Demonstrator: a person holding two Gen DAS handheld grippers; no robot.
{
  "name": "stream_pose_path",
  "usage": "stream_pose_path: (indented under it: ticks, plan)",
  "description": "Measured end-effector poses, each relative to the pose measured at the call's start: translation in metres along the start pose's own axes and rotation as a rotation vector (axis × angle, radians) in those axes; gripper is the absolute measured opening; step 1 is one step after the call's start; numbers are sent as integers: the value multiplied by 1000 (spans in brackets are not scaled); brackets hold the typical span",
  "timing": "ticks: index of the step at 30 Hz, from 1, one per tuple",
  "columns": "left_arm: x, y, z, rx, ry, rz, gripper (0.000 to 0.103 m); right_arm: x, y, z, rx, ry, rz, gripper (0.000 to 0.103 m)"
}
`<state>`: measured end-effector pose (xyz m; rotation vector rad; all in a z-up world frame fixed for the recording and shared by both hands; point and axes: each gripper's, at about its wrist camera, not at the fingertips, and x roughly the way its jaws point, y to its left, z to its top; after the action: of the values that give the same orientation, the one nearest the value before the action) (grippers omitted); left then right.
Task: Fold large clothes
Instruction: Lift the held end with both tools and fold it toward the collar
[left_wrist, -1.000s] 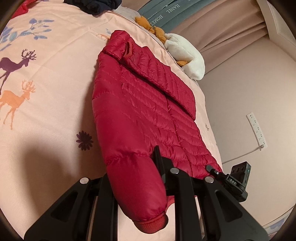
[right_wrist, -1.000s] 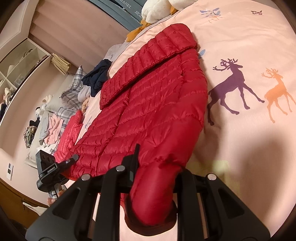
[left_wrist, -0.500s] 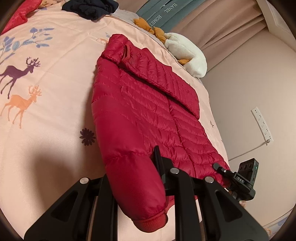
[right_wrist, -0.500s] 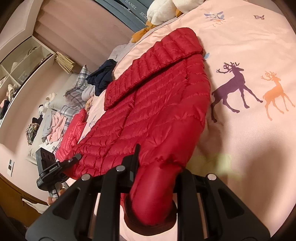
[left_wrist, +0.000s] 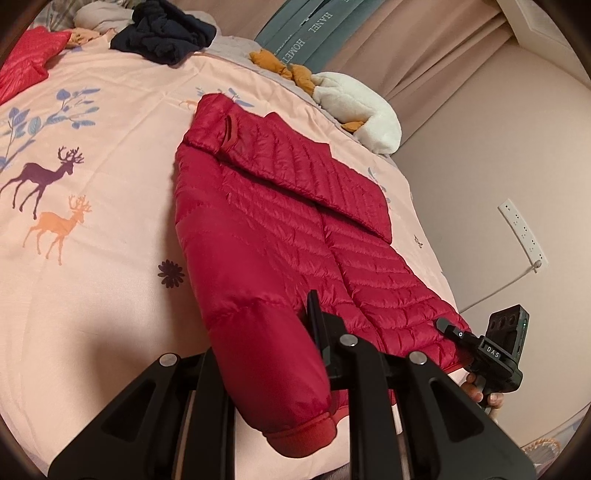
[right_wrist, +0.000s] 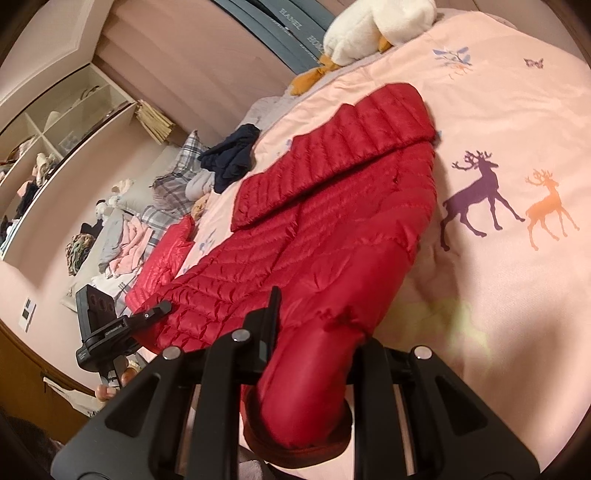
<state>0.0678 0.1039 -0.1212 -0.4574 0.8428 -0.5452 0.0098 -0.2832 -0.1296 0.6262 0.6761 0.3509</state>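
You are holding the red padded jacket by its two sleeves, one in each tool, while its body is lying spread across the pink bedspread printed with deer. Your left gripper is clamping the sleeve near its ribbed cuff — the jaws are closed tight on the fabric, and the cuff is hanging out below them toward the camera. Your right gripper is doing the same with the other sleeve, jaws pinched on the padding just above that sleeve's cuff. In the left wrist view the right gripper is showing at the jacket's far hem corner, with fingers of your hand wrapping its handle; in the right wrist view the left gripper is sitting at the opposite corner in the same way. The hood is lying folded down flat over the jacket's upper back, at the far end from you. Beyond the hood a white and orange plush toy is resting at the edge of the bed. A dark navy garment is lying crumpled farther up the bed — well apart from the jacket — and a second red garment is lying near the bed's side, beside a heap of other clothes.
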Motion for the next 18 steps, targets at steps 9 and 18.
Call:
stream_pose_path:
  ticks: [9,18]
  plan:
    - [-25,-17,4,47,-37,-4,17,-29,24,10,-90,-46,87,17]
    - [-53,-40,6,124,-80,6,17,-58,44,8,-145,-86,163,17]
